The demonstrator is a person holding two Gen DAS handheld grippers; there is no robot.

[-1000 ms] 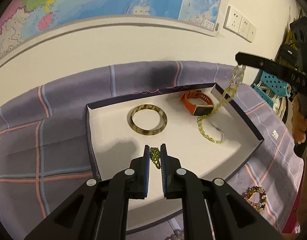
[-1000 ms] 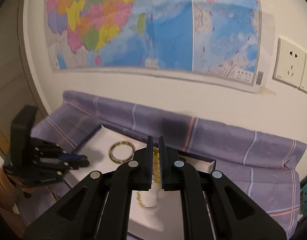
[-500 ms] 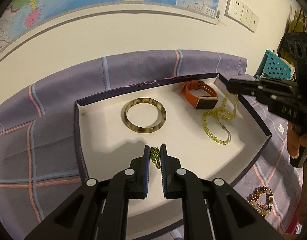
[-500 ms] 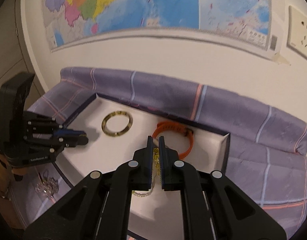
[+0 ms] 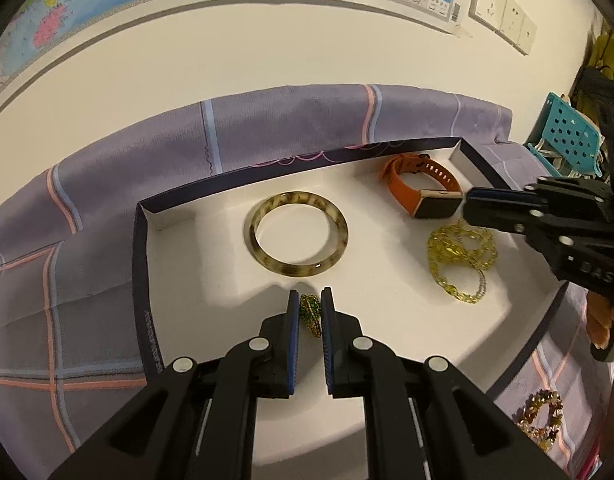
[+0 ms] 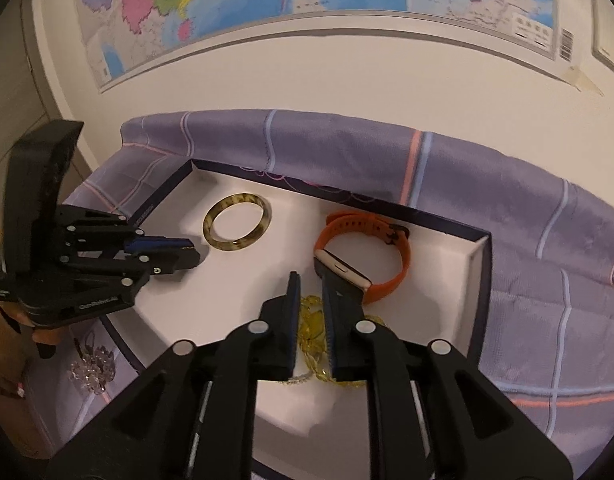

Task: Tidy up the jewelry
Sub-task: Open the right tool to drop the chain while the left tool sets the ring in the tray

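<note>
Nearest the left wrist camera, the left claw (image 5: pixel 310 300) is pinching a small green piece (image 5: pixel 309 312) between nearly closed jaws and is hanging low over the near part of the box (image 5: pixel 141 280); whether the piece is touching the white floor cannot be told. At two o'clock from it, the gold chain (image 5: pixel 461 256) is lying heaped on the box floor, just beside the tip of the right claw (image 6: pixel 310 286). In the right wrist view that claw's jaws are standing slightly apart with the chain under and between them, and the pads are not seen pressing on it, so the chain is judged released. Farther back, the bangle (image 5: pixel 299 236) at twelve o'clock and the orange watch (image 5: pixel 423 194) at one o'clock are resting flat inside the box.

Progress, as a judgement: three items are lying in the box and a fourth is being brought in. Left outside on the purple cloth (image 5: pixel 67 240) are a beaded bracelet (image 5: pixel 541 416) at four o'clock and a clear beaded piece (image 6: pixel 92 368) seen at eight o'clock in the right view.

Against the frame one second earlier: the chain was dangling from the raised right claw above the far right corner of the box; now it is collapsed on the floor, the right claw is sitting much lower, and its jaws have just been opening. The left claw is gripping the green piece as before and is appearing closer to the box, which is filling more of its view.
</note>
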